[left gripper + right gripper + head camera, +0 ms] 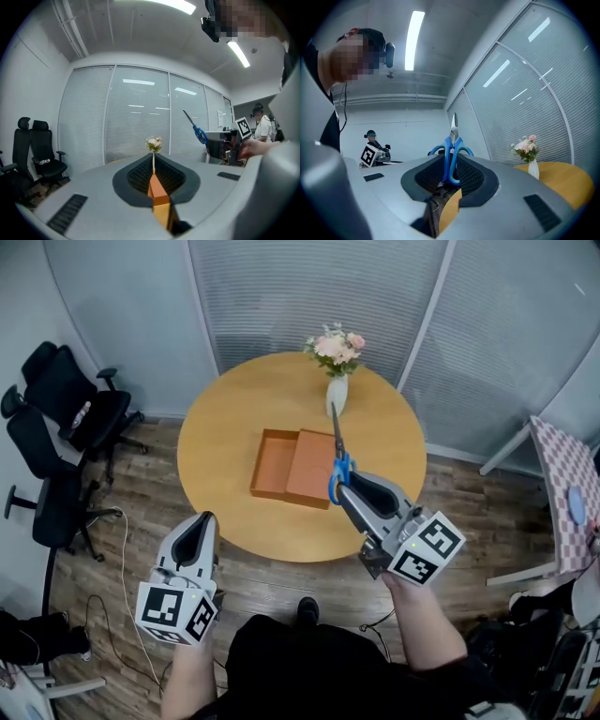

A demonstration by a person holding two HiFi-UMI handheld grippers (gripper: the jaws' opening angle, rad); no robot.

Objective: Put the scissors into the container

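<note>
Blue-handled scissors [338, 460] stand with blades pointing up and away, held above the round wooden table. My right gripper [349, 486] is shut on their handles; in the right gripper view the blue handles [451, 157] sit clamped between the jaws with the steel blades rising above. The orange box container [292, 467] lies open on the table centre, left of and below the scissors. My left gripper [200, 528] hangs off the table's near left edge, jaws closed with nothing between them. In the left gripper view the scissors [197, 129] show at the right.
A white vase of pink flowers [337, 371] stands behind the container near the table's [225, 427] far edge. Black office chairs [66, 418] stand at the left on the wooden floor. A checked-cloth table [567, 493] is at the right. Glass walls with blinds ring the room.
</note>
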